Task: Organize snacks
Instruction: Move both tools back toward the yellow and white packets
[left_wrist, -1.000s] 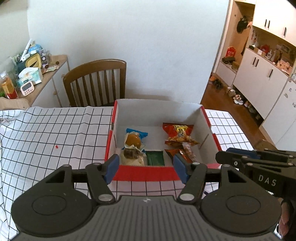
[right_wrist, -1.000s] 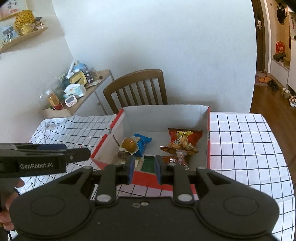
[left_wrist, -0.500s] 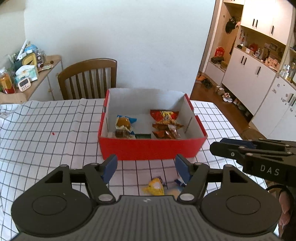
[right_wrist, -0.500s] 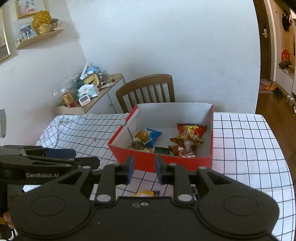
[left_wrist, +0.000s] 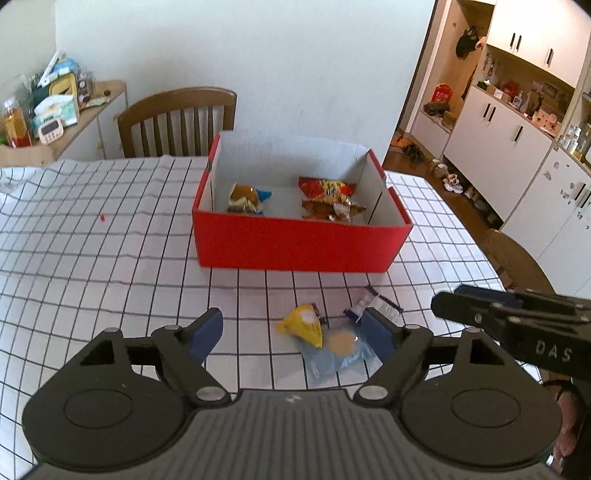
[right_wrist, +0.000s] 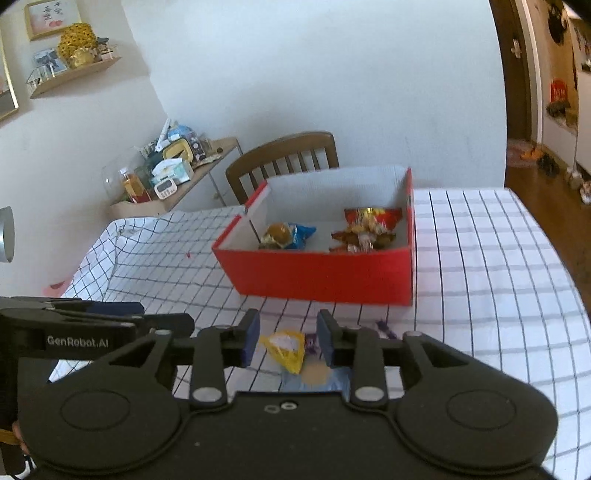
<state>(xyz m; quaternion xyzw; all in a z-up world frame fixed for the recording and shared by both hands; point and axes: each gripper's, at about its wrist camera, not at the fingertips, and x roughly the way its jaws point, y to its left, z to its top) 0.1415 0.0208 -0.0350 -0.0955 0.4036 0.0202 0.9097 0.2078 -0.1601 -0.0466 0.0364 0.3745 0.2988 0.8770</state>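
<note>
desk (left_wrist: 110, 236) covered by a white cloth with a black grid, seen from both wrist views. wooden chair (left_wrist: 177, 122) at its far edge, against the white wall.

red box (left_wrist: 303, 243) stands on the desk, open top, white inside. inside, left part: a blue-and-brown snack packet (left_wrist: 245, 197). right part: a pile of red-orange snack bags (left_wrist: 328, 199). the two groups lie apart.

on the cloth in front of the box, a small cluster of loose snacks. pale blue clear packet (left_wrist: 336, 354) with a round biscuit showing through, nearest the cameras. yellow packet (left_wrist: 304, 325) touching its upper left corner. white-and-purple wrapper (left_wrist: 376, 302) just beyond, toward the box. whether a fourth dark wrapper sits under the yellow one: cannot tell.

left hand-held gripper (left_wrist: 295, 332): jaws wide and opening, nothing held. the blue packet lies on the cloth below, near the right pad; no pad presses on it.

right hand-held gripper (right_wrist: 288, 341): jaws narrowly apart and opening, nothing held. the yellow packet (right_wrist: 286, 349) shows through the gap, lying on the cloth; contact with the pads not seen.

each gripper shows in the other's view, side by side. part of a hand (left_wrist: 570, 439) at the right edge of the left view.
</note>
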